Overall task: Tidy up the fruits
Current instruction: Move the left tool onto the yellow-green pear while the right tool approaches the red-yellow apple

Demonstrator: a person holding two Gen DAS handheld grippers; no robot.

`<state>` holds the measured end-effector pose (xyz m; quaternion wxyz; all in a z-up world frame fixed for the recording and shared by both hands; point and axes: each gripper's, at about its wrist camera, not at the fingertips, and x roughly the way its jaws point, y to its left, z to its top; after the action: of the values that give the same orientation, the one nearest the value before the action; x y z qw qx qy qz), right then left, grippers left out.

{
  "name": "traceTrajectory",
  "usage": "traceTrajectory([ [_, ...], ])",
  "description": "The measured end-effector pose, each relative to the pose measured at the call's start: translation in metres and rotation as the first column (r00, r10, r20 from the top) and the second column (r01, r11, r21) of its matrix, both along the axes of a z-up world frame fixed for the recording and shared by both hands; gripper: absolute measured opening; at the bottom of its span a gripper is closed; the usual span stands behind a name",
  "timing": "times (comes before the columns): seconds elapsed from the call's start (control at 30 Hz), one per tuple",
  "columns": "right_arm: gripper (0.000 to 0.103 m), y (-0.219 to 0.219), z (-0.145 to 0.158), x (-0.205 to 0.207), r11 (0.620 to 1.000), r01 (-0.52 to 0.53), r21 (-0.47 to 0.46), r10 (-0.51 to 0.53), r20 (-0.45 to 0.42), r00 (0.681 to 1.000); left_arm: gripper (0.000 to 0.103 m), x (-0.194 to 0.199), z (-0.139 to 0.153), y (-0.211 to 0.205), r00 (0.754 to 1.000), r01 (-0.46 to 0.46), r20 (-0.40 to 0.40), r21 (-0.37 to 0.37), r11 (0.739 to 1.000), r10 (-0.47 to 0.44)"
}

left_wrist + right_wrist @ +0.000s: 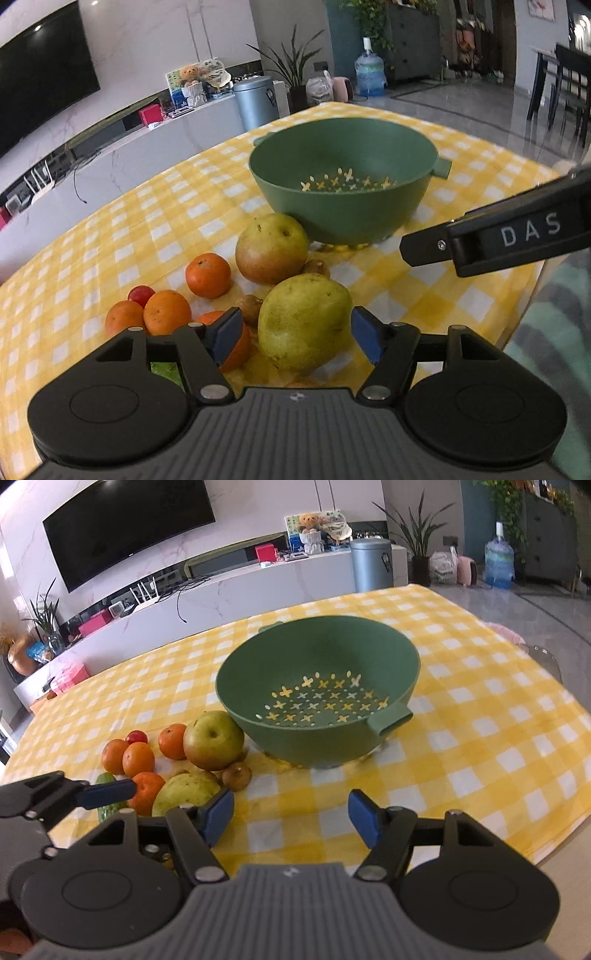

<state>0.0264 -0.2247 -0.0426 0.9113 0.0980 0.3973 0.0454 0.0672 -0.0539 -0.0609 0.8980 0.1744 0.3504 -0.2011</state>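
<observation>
Fruits lie clustered on the checked bench (480,738) just left of the green colander (317,701). Nearest, a yellow-green pear (304,323), long axis slanting up-right, sits between the left gripper (297,334) jaws, wide apart. Right gripper (291,818) jaws gape over bare cloth.

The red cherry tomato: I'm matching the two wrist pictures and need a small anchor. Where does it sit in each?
Left wrist view: the cherry tomato is at lower left, behind the two leftmost oranges.
Right wrist view: the cherry tomato is at left of centre, again just behind those oranges.
Shared landmark: the green colander on the yellow checked cloth, empty in both views.
</observation>
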Motion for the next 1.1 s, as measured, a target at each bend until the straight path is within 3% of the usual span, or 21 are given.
traceTrajectory([
  [0.67, 0.067, 0.009, -0.009, 0.010, 0.999, 0.004, -0.038, -0.005, -0.027, 1.000, 0.074, 0.004, -0.019, -0.011, 0.999, 0.015, 0.034, 0.033, 0.999, -0.017],
  [1.1, 0.067, 0.000, -0.002, 0.002, 0.998, 0.061, -0.005, -0.060, 0.022, 0.998, 0.073, 0.004, 0.006, 0.019, 0.997, -0.080, -0.003, -0.151, 0.985, 0.080],
])
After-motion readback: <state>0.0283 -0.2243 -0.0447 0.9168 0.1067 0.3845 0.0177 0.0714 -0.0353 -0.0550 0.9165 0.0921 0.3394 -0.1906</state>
